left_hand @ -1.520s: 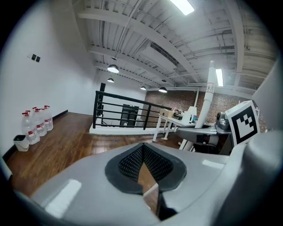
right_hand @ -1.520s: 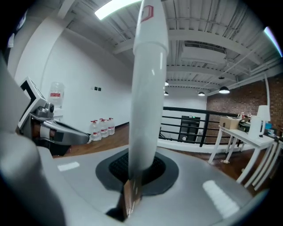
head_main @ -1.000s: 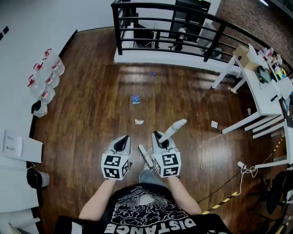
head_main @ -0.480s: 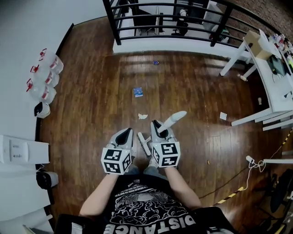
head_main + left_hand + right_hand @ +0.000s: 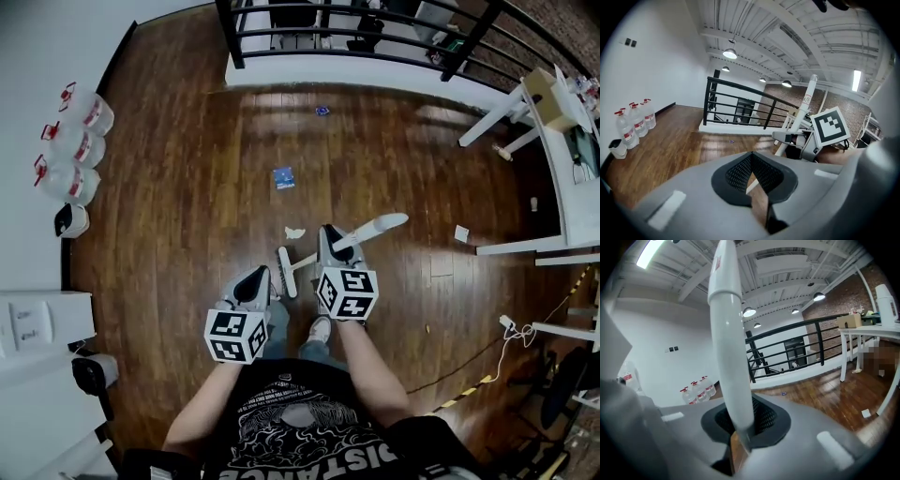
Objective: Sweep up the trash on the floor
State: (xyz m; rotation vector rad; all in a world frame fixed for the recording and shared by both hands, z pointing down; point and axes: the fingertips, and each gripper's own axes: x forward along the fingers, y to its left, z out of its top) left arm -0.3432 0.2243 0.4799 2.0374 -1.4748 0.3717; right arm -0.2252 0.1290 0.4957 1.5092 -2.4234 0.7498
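My right gripper (image 5: pixel 328 237) is shut on the white broom handle (image 5: pixel 373 228), which rises between its jaws in the right gripper view (image 5: pixel 726 333). The broom head (image 5: pixel 286 272) rests on the wooden floor just ahead of the person's feet. A crumpled white paper (image 5: pixel 294 232) lies just beyond the head. Farther on lie a blue packet (image 5: pixel 283 177) and a small blue scrap (image 5: pixel 322 111). A white scrap (image 5: pixel 461 233) lies to the right. My left gripper (image 5: pixel 255 278) hangs beside the broom head, jaws shut with nothing seen between them (image 5: pixel 752 176).
Water bottles (image 5: pixel 70 141) and a small white bin (image 5: pixel 70 220) line the left wall. A black railing (image 5: pixel 356 37) closes off the far side. White table legs (image 5: pixel 525 246) and a floor cable (image 5: pixel 511 328) are at the right.
The person has stepped forward. The right gripper and broom have moved ahead, bringing the broom head nearer the crumpled paper. The left gripper trails lower.
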